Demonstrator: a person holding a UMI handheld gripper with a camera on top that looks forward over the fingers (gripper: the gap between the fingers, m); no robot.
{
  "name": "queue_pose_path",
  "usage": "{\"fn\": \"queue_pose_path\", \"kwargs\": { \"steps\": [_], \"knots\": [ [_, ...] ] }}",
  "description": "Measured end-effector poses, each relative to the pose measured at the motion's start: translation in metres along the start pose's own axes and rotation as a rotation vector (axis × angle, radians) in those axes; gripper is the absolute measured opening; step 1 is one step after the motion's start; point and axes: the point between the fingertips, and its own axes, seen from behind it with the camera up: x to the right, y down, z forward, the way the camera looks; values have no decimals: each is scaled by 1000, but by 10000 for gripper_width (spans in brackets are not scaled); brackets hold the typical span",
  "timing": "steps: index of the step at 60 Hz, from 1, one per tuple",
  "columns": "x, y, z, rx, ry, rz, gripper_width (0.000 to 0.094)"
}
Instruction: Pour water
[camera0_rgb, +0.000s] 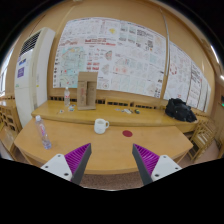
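A white mug (101, 126) with a rounded handle stands on the smooth wooden table (110, 148), at twelve o'clock well beyond the gripper (110, 164). A clear plastic bottle (42, 132) stands upright at ten o'clock. The fingers are spread wide, holding nothing, their purple pads (146, 157) facing inward.

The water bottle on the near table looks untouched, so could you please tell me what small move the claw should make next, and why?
Probably swing left and forward toward the water bottle. The claw is open and empty, hanging above the near edge of the wooden table, with nothing between its fingers. The bottle stands upright beyond and left of the left finger, and the white mug to fill sits apart from it, mid-table.
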Motion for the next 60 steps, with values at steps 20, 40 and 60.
{"fn": "queue_pose_path", "kwargs": {
  "steps": [20,40,60],
  "knots": [
    [-54,93,1,-108,51,-28,851],
    [-255,149,30,-152,-79,-4,852],
    [-420,69,149,21,-211,20,853]
  ]
}}
